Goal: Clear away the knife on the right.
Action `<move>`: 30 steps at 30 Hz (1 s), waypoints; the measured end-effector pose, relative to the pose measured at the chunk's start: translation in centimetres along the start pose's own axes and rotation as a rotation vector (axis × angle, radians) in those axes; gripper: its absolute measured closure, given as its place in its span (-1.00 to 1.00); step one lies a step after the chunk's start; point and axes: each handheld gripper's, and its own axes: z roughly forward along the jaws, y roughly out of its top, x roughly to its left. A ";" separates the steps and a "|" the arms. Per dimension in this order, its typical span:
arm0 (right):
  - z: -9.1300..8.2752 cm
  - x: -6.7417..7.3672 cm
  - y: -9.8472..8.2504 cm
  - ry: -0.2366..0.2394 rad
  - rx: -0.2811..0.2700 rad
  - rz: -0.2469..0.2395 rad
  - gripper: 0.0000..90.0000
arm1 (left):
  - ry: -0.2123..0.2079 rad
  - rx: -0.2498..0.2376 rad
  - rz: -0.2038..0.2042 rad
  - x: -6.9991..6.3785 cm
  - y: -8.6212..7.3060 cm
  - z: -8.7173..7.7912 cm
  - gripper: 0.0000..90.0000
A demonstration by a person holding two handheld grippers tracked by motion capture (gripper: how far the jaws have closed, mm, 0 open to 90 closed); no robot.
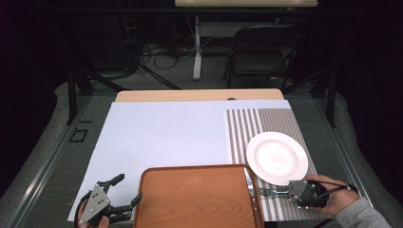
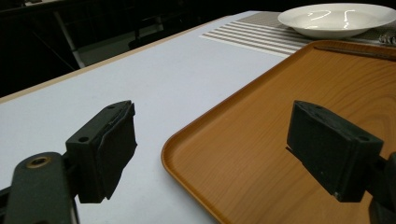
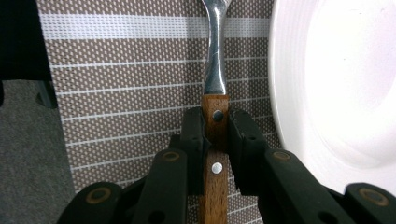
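Wood-handled metal fork [image 3: 215, 84], glossy plate [image 3: 345, 84], woven mat [image 3: 130, 93]

We saw a fork [image 3: 215, 93] with a wooden, two-riveted handle and a steel neck clamped between the jaws of the right gripper [image 3: 215, 133], its handle running back between them and its tines [image 1: 264, 192] pointing away. It lay flat over a striped placemat [image 3: 130, 93], just beside the rim of a white plate [image 3: 336, 84].
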 end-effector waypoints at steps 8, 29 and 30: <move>-0.4 0.0 0.1 0.030 -0.022 0.035 0.72 | 0.000 0.000 -0.001 0.0 0.0 0.0 -0.65; -2.0 -0.4 -0.1 -0.014 -0.224 0.338 0.72 | 0.000 0.000 -0.001 0.0 0.0 0.0 -0.65; -2.0 -0.4 -0.1 -0.020 -0.227 0.353 0.72 | 0.000 0.000 -0.001 0.0 0.0 0.0 -0.65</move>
